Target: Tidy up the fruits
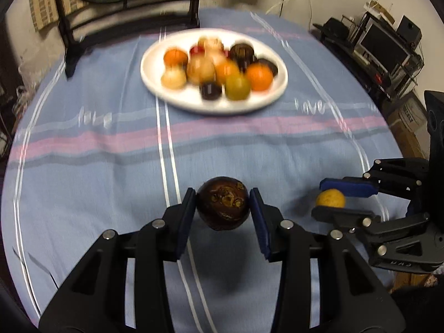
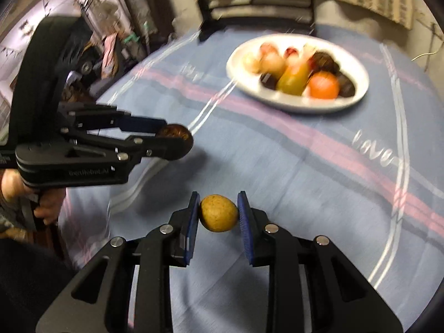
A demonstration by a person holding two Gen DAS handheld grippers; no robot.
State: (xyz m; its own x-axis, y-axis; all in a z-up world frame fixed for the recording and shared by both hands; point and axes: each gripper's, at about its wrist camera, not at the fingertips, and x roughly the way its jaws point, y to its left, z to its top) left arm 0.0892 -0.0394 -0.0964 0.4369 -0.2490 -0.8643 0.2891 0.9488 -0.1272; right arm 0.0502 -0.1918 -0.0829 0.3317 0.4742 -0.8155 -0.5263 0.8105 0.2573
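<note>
The round counter (image 1: pixel 83 166) wears a blue cloth with pink bands and white stripes. Near its far side sits a white plate (image 1: pixel 155 83) piled with small fruits, orange, pale, green and dark. Behind it stands a dark stand holding a green picture, and shelves of electronics line the wall. The left tongs (image 1: pixel 223 204) are clamped on a dark brown fruit (image 1: pixel 222 202); the right tongs (image 2: pixel 218 213) pinch a small yellow fruit (image 2: pixel 218 213), both above the cloth.
</note>
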